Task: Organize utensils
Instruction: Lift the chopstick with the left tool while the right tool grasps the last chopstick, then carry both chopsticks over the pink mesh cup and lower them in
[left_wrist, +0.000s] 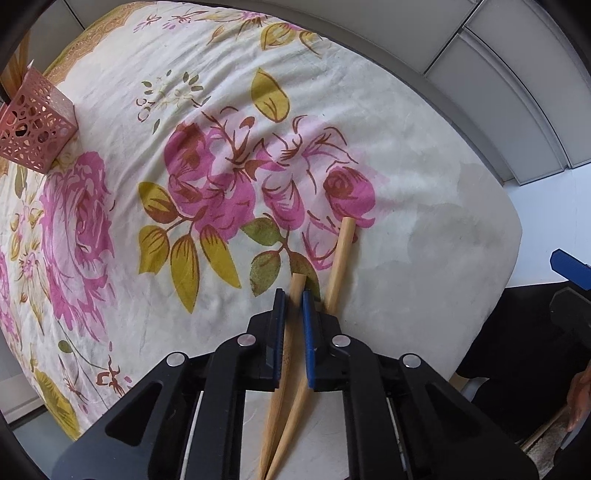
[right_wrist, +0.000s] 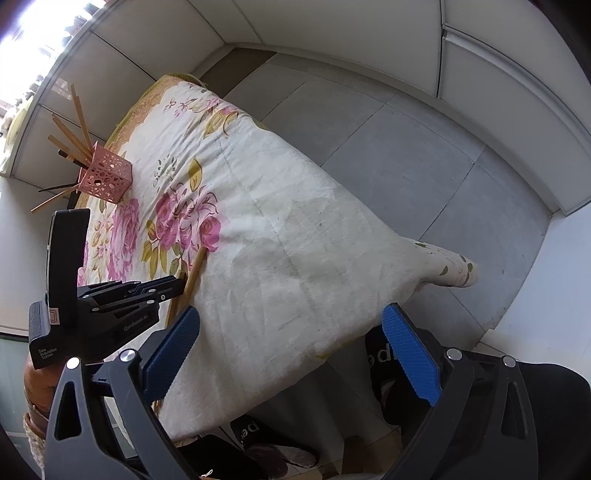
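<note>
**Two sticks left on the cloth, most already in the holder**

Two wooden utensils lie on the flowered cloth (left_wrist: 332, 122) covering the surface, at about five o'clock in my left view. I have the left claw (left_wrist: 294, 299) clamped on the nearer wooden stick (left_wrist: 290, 354); the second stick (left_wrist: 340, 258) lies just beside it, untouched. At ten o'clock, well apart, the pink holder (right_wrist: 105, 173) already carries several sticks. My right claw (right_wrist: 291, 347) hangs spread apart, empty. I judge the sorting mostly done.
</note>
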